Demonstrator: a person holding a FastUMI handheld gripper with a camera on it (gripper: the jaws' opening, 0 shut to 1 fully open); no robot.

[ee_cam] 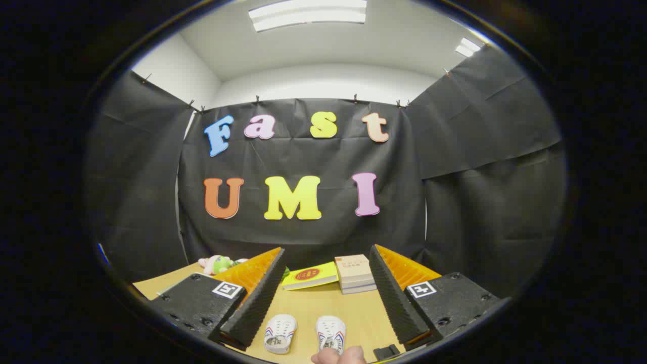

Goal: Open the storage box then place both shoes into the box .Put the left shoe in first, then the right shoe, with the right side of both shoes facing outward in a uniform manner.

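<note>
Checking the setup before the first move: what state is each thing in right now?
gripper: open, fingers spread, holding nothing
left-hand shoe: flat on the table, between the fingers, untouched
right-hand shoe: flat on the table, a hand at its near end
yellow book: lying flat, closed
stacked books: closed, beyond the fingers
plush toy: lying on the table

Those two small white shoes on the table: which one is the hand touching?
The white shoe nearer the right finger; a hand rests at its near end. The other white shoe lies untouched. The open gripper holds nothing.

Cloth-walled recording booth, wooden table
</note>
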